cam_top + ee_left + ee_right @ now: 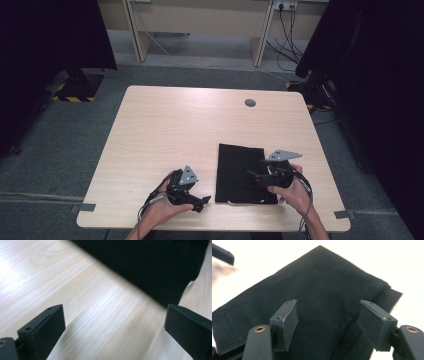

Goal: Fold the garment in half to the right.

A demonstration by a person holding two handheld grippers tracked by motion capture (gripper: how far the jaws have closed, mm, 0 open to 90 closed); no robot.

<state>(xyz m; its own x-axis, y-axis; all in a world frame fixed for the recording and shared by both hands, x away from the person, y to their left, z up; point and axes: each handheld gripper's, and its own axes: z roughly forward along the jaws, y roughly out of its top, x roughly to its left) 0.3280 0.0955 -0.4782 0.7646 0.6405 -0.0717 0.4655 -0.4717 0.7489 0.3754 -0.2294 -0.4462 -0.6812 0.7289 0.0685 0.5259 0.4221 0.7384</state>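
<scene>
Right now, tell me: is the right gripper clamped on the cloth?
No. The right gripper hangs over the black cloth with its jaws wide apart, pressing on nothing.

Left gripper [204, 201] & right gripper [254, 174]: black bodies, each w/ grey three-cornered plate on top, dark cables trailing back; jaws black, flat-padded, brass-coloured screws at base. Forearms bare, no sleeves.

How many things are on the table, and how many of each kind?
Black folded cloth: 1
Grippers held in hands: 2, the left gripper and the right gripper
Round grey cap set in the table top: 1
Total: 4
</scene>
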